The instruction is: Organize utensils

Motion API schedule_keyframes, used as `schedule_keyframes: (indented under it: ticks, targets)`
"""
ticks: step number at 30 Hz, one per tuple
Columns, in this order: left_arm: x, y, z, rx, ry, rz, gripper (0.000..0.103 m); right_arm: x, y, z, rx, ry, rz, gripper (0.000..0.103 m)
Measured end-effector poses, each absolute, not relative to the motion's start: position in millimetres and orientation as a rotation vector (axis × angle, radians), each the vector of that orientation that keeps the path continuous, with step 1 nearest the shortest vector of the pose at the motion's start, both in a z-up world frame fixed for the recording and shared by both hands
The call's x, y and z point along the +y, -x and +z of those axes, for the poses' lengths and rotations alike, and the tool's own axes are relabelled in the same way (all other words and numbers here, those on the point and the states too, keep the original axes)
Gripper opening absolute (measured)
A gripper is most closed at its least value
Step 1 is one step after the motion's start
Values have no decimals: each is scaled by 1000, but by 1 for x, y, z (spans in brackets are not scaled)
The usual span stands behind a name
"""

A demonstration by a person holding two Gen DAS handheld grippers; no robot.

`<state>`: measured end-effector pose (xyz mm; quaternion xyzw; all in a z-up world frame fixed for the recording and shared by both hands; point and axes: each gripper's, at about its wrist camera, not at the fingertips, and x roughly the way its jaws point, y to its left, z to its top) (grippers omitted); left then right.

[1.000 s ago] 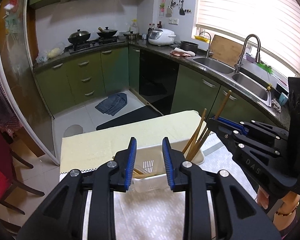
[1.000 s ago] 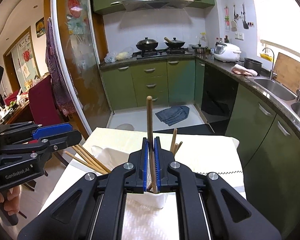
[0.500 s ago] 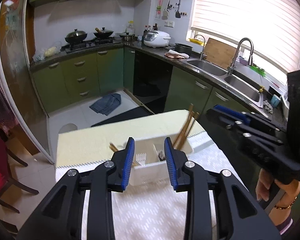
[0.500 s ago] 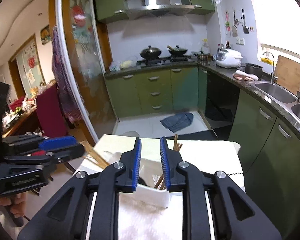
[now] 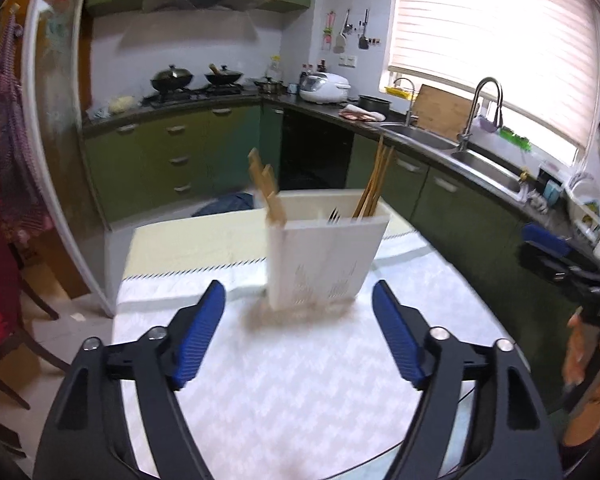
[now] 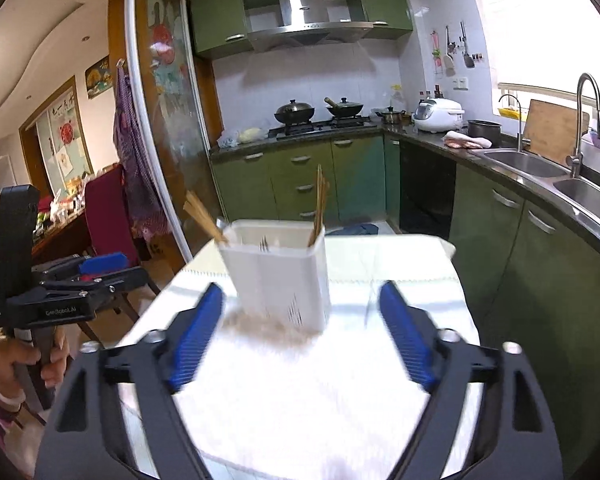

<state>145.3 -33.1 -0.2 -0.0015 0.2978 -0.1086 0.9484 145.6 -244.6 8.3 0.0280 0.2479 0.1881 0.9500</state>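
Observation:
A white utensil holder (image 5: 320, 256) stands upright on the table; it also shows in the right wrist view (image 6: 280, 276). Wooden chopsticks lean out of its right side (image 5: 374, 184) and its left side (image 5: 266, 188), and fork tines (image 5: 333, 216) show at the rim. My left gripper (image 5: 300, 332) is wide open and empty, low over the table in front of the holder. My right gripper (image 6: 302, 332) is wide open and empty, also in front of the holder. Each gripper shows at the edge of the other's view.
The table carries a white patterned cloth (image 5: 300, 380) and a pale yellow cloth (image 5: 196, 240) further back. Green kitchen cabinets (image 5: 172, 156), a sink (image 5: 480, 164) and a dark red chair (image 6: 104, 208) surround it.
My right gripper let go of a chopstick, which now stands in the holder. Both grippers drew back and down from the holder and opened wide.

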Motion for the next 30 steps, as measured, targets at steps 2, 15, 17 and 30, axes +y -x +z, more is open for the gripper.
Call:
schedule_keyframes:
  ticks: [2,15,17,30]
  targets:
    - [-27,-128,-13,601,18,-208,91,-249,-122,-2,495,-35,367,97]
    - [17,-25,-24,546,117,-115,97,-256,7,-4,396,31,338,99]
    - [17,-13,-17,518,124,-124,97,-257,17,-3,397,22,336,99]
    - [-12,15,-5,484,42,-128,97,-250,47,9,349,58,276,99]
